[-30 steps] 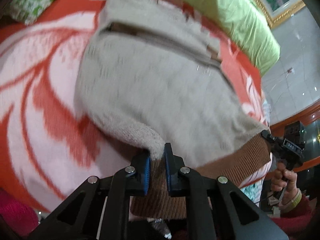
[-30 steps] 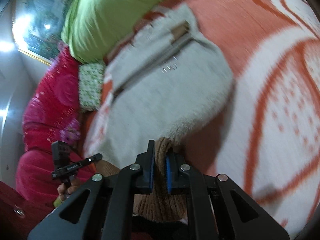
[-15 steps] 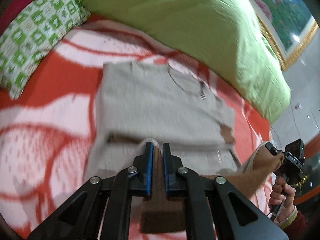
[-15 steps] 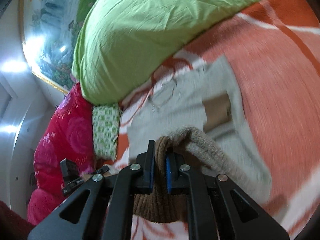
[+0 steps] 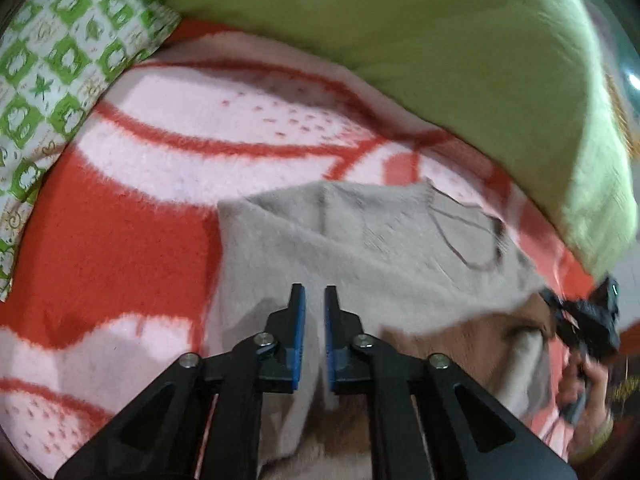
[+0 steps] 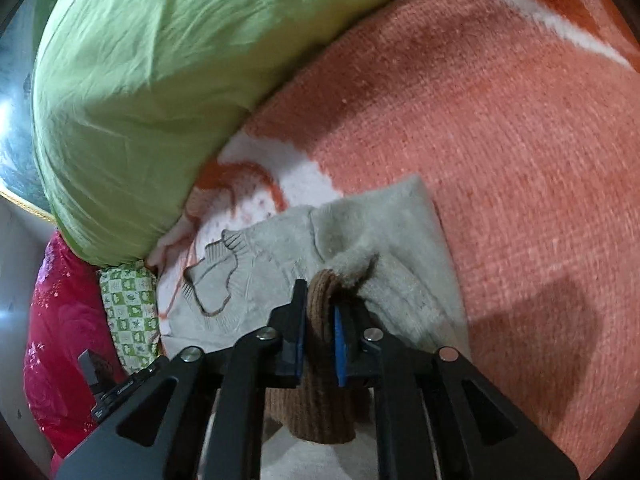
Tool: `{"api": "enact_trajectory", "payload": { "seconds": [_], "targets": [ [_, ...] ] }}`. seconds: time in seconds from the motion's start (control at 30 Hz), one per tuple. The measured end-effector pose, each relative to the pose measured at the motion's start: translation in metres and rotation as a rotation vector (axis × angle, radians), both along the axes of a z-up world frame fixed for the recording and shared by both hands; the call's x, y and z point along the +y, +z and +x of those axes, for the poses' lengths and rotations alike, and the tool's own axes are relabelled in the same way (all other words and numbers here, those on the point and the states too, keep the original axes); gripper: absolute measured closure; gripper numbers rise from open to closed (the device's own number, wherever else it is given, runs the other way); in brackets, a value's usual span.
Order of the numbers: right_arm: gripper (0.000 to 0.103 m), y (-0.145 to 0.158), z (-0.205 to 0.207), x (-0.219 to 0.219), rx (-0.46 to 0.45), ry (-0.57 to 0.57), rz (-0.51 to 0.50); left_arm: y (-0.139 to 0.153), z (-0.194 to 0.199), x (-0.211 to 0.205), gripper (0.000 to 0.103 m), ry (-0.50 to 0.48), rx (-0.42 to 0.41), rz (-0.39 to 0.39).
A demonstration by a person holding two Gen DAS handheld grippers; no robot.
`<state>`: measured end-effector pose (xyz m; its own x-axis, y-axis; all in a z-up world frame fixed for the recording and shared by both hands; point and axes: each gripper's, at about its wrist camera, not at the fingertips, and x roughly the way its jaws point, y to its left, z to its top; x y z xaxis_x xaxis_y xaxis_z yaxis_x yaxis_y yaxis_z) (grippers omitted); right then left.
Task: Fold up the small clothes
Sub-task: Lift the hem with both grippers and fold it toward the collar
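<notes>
Grey knit sweater (image 5: 360, 248) flat on bed blanket (image 5: 120, 240); my left claw (image 5: 315, 312) slack, empty, above it. R view: right claw (image 6: 321, 312) clenched on brown hem (image 6: 320, 300); should lay it square w/ neckline before release.

Orange-and-white patterned blanket (image 5: 120, 248) spreads out ahead of the claw, big green pillow (image 5: 440, 48) beyond it, a green-checked cushion (image 5: 52, 60) up left, magenta floral bedding (image 6: 64, 340) far left.
</notes>
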<state>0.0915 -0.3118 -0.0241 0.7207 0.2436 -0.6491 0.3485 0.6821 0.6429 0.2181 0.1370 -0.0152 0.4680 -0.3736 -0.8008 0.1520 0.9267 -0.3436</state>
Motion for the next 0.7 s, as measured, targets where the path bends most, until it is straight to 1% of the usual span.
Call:
{"api": "enact_trajectory", "payload": {
  "seconds": [0.03,0.07,0.1,0.13,0.17,0.2,0.27,0.33,0.37,0.4,0.43,0.5,0.53,0.57,0.6,0.63,0.67,0.7],
  "targets": [
    [0.082,0.001,-0.004,0.001,0.008,0.003,-0.008,0.002,-0.006,-0.001,0.068,-0.034,0.001,0.008],
    [0.075,0.003,-0.008,0.001,0.014,0.007,-0.011,0.002,-0.012,-0.004,0.055,-0.078,0.009,0.024],
    [0.069,0.004,-0.011,0.0,0.014,0.01,-0.011,0.002,-0.019,-0.006,0.032,-0.1,0.008,0.037],
    [0.065,0.006,-0.016,0.0,0.008,0.011,-0.017,0.001,-0.023,-0.009,0.025,-0.117,0.006,0.058],
    [0.059,0.008,-0.019,0.001,0.003,0.007,-0.025,-0.002,-0.026,-0.014,0.025,-0.146,0.005,0.081],
    [0.055,0.011,-0.025,0.002,-0.003,0.005,-0.033,-0.005,-0.027,-0.018,0.025,-0.168,0.011,0.089],
    [0.054,0.013,-0.033,0.004,-0.014,0.001,-0.032,-0.013,-0.026,-0.026,0.025,-0.185,0.029,0.096],
    [0.053,0.013,-0.038,0.007,-0.016,-0.006,-0.015,-0.019,-0.027,-0.032,0.025,-0.187,0.035,0.079],
    [0.053,0.012,-0.041,0.009,-0.016,-0.001,0.001,-0.02,-0.03,-0.036,0.027,-0.189,0.034,0.079],
    [0.053,0.011,-0.041,0.011,-0.013,0.005,0.009,-0.022,-0.029,-0.041,0.037,-0.198,0.03,0.082],
    [0.053,0.01,-0.041,0.014,-0.006,0.016,0.015,-0.022,-0.03,-0.045,0.063,-0.207,0.03,0.081],
    [0.053,0.009,-0.038,0.021,-0.02,0.046,0.042,-0.027,-0.029,-0.056,0.093,-0.239,0.051,0.082],
    [0.053,0.009,-0.034,0.025,-0.031,0.059,0.053,-0.026,-0.031,-0.06,0.093,-0.24,0.038,0.099],
    [0.053,0.009,-0.03,0.029,-0.041,0.072,0.063,-0.023,-0.036,-0.064,0.094,-0.246,0.006,0.119],
    [0.056,0.008,-0.026,0.033,-0.045,0.084,0.064,-0.021,-0.038,-0.068,0.095,-0.249,-0.007,0.119],
    [0.065,0.007,-0.021,0.037,-0.041,0.097,0.053,-0.017,-0.04,-0.068,0.095,-0.245,-0.019,0.111],
    [0.095,0.007,-0.017,0.04,-0.033,0.104,0.046,-0.011,-0.043,-0.065,0.095,-0.235,-0.031,0.095],
    [0.096,0.007,-0.016,0.04,-0.028,0.098,0.053,-0.001,-0.045,-0.061,0.096,-0.219,-0.045,0.07]
  ]
}}
